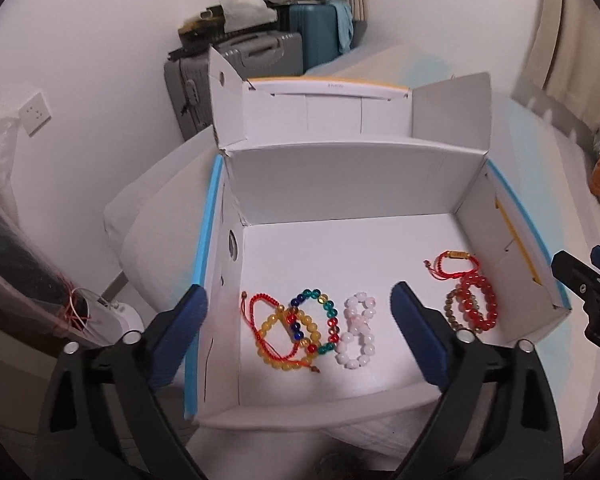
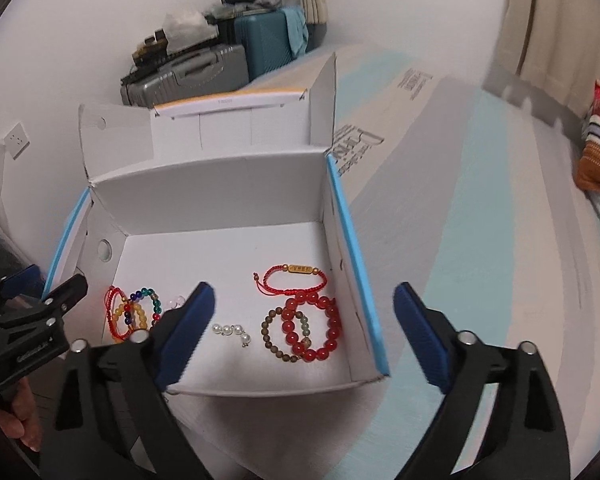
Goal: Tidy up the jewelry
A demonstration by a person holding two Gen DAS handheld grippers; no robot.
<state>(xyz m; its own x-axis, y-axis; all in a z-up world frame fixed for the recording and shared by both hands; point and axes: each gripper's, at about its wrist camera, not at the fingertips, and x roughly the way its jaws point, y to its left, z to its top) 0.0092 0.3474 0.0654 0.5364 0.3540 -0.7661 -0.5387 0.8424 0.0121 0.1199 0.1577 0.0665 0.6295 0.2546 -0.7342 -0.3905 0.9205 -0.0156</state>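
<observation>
Inside the open white box (image 1: pixel 340 240), the bracelets are lying in clusters on its floor, and the left gripper (image 1: pixel 300 336) is hanging over the near wall with its jaws spread wide and nothing between them. Going left to right within that span: the red cord bracelet (image 1: pixel 256 320) is lying just inside the left finger, tangled with the yellow bead bracelet (image 1: pixel 284 340) and the multicoloured bead bracelet (image 1: pixel 320 320), all three overlapping; the white bead bracelet (image 1: pixel 356 332) is lying just beyond them, a little right of the midline, its long axis running away from the jaws. Past the right finger, the red bead bracelet (image 1: pixel 474 304) is overlapping a brown bead bracelet (image 1: pixel 456 308), with a red cord bracelet with gold bar (image 1: pixel 458 266) lying just beyond them. The right gripper (image 2: pixel 304 340) is likewise standing spread and empty, and that right-hand cluster is falling between its fingers, nearer the left one. So the left gripper is sitting nearer the tangled trio and the white one, the right gripper nearer the red pair. Whether these piles are sorted or waiting for sorting, the scene is fitting both.
</observation>
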